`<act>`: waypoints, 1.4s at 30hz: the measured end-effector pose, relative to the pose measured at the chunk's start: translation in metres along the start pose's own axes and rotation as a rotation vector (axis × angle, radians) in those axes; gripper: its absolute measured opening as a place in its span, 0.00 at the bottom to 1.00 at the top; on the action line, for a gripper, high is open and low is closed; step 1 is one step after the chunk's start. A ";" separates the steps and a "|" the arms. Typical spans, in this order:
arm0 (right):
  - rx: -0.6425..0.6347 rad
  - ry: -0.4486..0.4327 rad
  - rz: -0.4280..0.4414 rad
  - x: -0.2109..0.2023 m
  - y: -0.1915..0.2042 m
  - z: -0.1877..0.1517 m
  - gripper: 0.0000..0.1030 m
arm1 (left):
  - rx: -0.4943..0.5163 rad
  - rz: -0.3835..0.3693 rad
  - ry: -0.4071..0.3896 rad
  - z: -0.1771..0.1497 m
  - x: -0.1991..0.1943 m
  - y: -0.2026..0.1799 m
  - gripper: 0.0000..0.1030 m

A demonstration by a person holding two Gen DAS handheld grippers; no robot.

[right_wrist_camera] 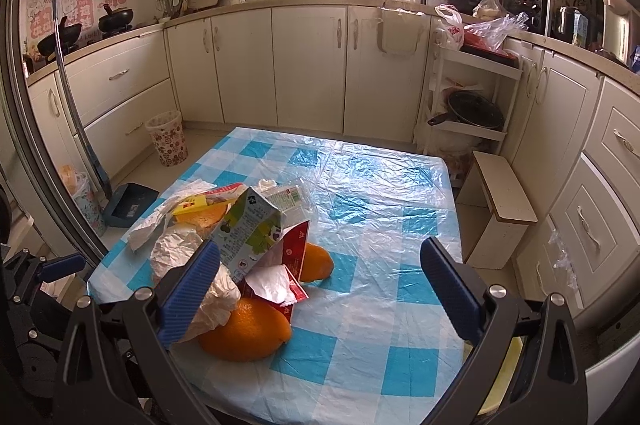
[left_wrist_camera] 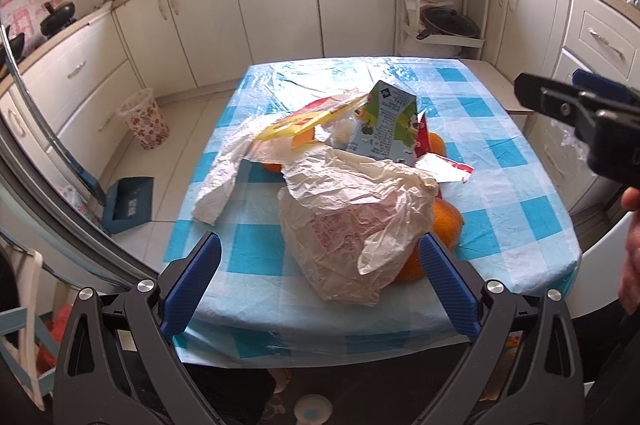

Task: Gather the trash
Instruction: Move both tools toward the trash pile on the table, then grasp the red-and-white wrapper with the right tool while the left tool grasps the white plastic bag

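Observation:
A heap of trash lies on the blue-checked table (left_wrist_camera: 500,185) (right_wrist_camera: 380,225): a crumpled plastic bag (left_wrist_camera: 352,225) (right_wrist_camera: 176,249), a green and blue drink carton (left_wrist_camera: 384,121) (right_wrist_camera: 252,229), a red and white wrapper (left_wrist_camera: 444,167) (right_wrist_camera: 280,285), a yellow wrapper (left_wrist_camera: 292,125) (right_wrist_camera: 192,203) and orange peels (left_wrist_camera: 448,225) (right_wrist_camera: 244,333). My left gripper (left_wrist_camera: 320,277) is open and empty, its fingers either side of the plastic bag at the near table edge. My right gripper (right_wrist_camera: 320,293) is open and empty, just right of the heap. It also shows in the left wrist view (left_wrist_camera: 576,105).
A flowered waste bin (left_wrist_camera: 144,119) (right_wrist_camera: 168,139) stands on the floor left of the table, with a blue dustpan (left_wrist_camera: 128,203) (right_wrist_camera: 128,205) near it. Kitchen cabinets run behind. A white rack with a pan (right_wrist_camera: 468,109) and a small stool (right_wrist_camera: 504,201) stand to the right.

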State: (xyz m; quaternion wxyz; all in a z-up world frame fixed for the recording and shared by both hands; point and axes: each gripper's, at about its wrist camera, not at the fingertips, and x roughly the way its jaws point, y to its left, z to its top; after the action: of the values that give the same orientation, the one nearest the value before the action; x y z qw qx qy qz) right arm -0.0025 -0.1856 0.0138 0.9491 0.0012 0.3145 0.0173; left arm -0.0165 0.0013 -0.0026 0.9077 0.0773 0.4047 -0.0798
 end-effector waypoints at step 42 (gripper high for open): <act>0.286 0.350 0.346 0.107 -0.028 -0.038 0.70 | -0.138 -0.159 0.001 0.020 0.031 0.018 0.17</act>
State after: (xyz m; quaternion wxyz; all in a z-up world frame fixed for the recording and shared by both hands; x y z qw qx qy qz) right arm 0.0612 -0.2103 -0.0811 0.8534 0.1858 0.4681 0.1342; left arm 0.0224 0.0122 -0.0114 0.9013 -0.0180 0.4147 -0.1235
